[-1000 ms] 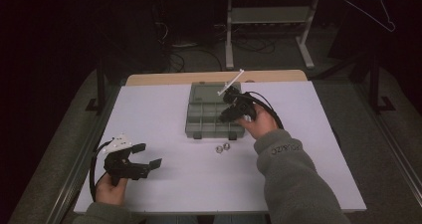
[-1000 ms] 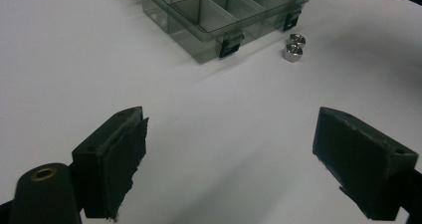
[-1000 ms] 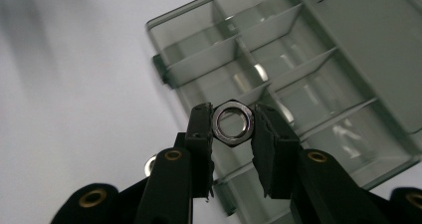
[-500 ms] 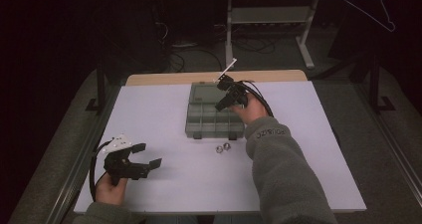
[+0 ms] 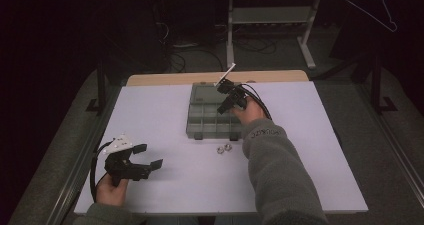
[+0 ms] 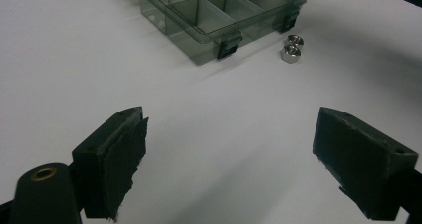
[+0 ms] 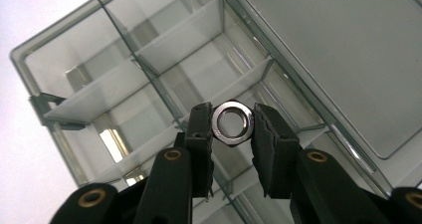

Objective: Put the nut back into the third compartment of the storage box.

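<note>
A dim room with a metal stand behind; in front, a white tabletop (image 5: 165,115) carrying a smoky translucent plastic organiser box (image 5: 210,119) divided into compartments, its lid folded open at the far side. Your right gripper (image 7: 232,127) hangs above the box's compartments with its jaws drawn in on a small silver hexagonal steel nut (image 7: 232,123), the pads pressing opposite sides of it so the bore faces the camera. Two more silver hex nuts (image 5: 223,148) lie touching each other on the table just in front of the box's near latches. Your left gripper (image 5: 147,157) rests near the table's left front corner, well apart from the box, jaws standing wide with nothing between them. Judge the nut as rigid, smooth and light: it will not deform, but polished metal may slide or twist between soft pads. Hold it across two opposite flats, as now, rather than across corners. Once let go it will likely bounce or roll on hard plastic, so lower it close to the compartment floor before you part the jaws.
</note>
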A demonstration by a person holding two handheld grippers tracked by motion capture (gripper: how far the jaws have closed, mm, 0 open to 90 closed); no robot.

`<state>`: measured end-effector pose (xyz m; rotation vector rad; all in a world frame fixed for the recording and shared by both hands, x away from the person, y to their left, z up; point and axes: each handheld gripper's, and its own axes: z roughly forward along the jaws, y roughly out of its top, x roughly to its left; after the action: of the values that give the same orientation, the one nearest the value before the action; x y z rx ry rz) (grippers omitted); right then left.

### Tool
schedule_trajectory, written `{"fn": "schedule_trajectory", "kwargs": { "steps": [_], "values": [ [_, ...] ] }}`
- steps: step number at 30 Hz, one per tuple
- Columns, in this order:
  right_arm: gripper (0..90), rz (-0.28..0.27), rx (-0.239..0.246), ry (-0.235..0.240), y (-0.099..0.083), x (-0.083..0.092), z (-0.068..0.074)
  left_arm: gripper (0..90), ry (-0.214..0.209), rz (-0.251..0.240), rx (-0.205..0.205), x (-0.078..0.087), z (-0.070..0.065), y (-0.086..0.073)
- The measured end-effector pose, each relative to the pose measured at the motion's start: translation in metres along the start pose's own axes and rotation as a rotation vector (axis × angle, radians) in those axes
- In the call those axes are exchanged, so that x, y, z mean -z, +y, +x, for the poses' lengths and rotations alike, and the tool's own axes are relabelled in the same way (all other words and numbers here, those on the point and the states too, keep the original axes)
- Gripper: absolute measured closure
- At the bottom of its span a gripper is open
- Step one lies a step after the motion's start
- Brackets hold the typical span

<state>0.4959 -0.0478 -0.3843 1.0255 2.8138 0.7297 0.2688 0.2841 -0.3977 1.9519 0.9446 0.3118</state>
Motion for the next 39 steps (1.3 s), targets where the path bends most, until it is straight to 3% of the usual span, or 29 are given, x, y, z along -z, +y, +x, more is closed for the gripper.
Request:
{"fn": "schedule_trajectory", "kwargs": {
  "steps": [13,19,24,27,31,36,37,39],
  "values": [
    [67.5,0.013,-0.009,0.006,-0.002,-0.010,-0.002,12.9,-0.002,0.001,0.001,0.000,-0.001,0.000],
    [63.7,-0.018,-0.008,0.004,-0.005,-0.003,-0.001,12.9,-0.002,0.000,-0.004,0.000,0.000,0.000],
    [61.8,-0.064,0.003,0.012,-0.013,0.015,0.005,13.0,0.001,0.002,-0.007,0.000,0.000,0.000],
    [60.0,-0.101,0.006,0.029,-0.024,0.030,0.012,13.0,0.002,0.016,-0.024,0.000,0.000,0.000],
    [58.6,-0.124,0.024,0.037,-0.039,0.040,0.024,12.9,0.000,0.006,-0.013,0.000,-0.002,0.000],
    [57.7,-0.133,0.046,0.050,-0.054,0.047,0.036,13.0,0.001,0.009,-0.010,0.000,-0.002,0.000],
    [57.6,-0.136,0.072,0.046,-0.062,0.049,0.043,12.9,0.002,0.009,-0.009,0.000,-0.002,0.000],
    [57.4,-0.136,0.065,0.063,-0.069,0.050,0.050,13.0,0.003,0.008,-0.007,0.000,-0.002,0.000]
  ]
}}
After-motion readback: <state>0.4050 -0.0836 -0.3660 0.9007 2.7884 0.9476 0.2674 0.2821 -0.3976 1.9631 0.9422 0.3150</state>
